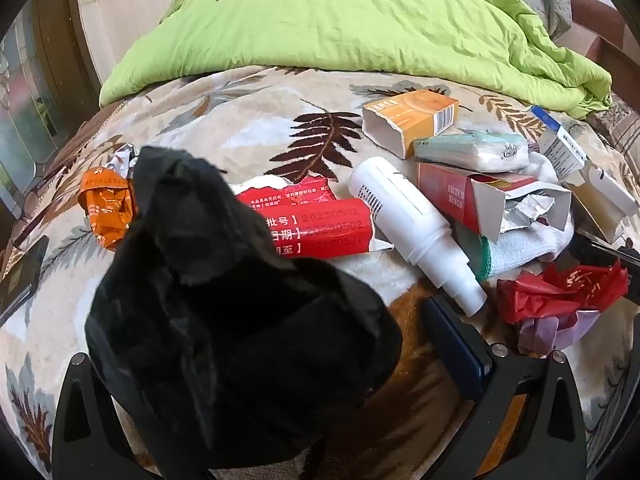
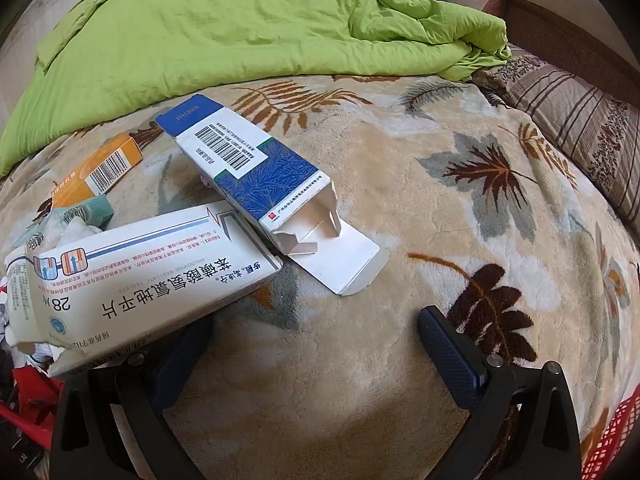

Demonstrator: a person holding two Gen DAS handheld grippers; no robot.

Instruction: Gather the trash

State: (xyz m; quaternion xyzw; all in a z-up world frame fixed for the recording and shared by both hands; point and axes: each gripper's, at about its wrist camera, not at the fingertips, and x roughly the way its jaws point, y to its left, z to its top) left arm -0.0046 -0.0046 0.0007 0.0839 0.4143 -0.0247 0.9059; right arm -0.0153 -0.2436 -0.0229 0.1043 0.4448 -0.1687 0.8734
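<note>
Trash lies on a leaf-patterned blanket [image 1: 248, 120]. In the left wrist view a black plastic bag [image 1: 224, 312] drapes over my left gripper [image 1: 320, 344] and hides its left finger; the right finger [image 1: 456, 344] stands apart from it. Beyond lie an orange wrapper [image 1: 106, 210], a red torn package [image 1: 316, 226], a white bottle [image 1: 412, 228], a red cigarette box [image 1: 464, 200], an orange box [image 1: 416, 118] and red crumpled plastic [image 1: 560, 292]. My right gripper [image 2: 316, 352] is open and empty; a white medicine box [image 2: 140, 280] lies over its left finger. A blue-white open box [image 2: 260, 176] lies beyond.
A green quilt [image 1: 352, 24] is piled across the far side of the bed. A striped pillow [image 2: 576, 108] and wooden bed frame [image 2: 560, 32] are at the right. A dark phone-like object [image 1: 20, 276] lies at the left edge. A tissue pack [image 1: 472, 150] and a white cloth [image 1: 532, 244] sit among the trash.
</note>
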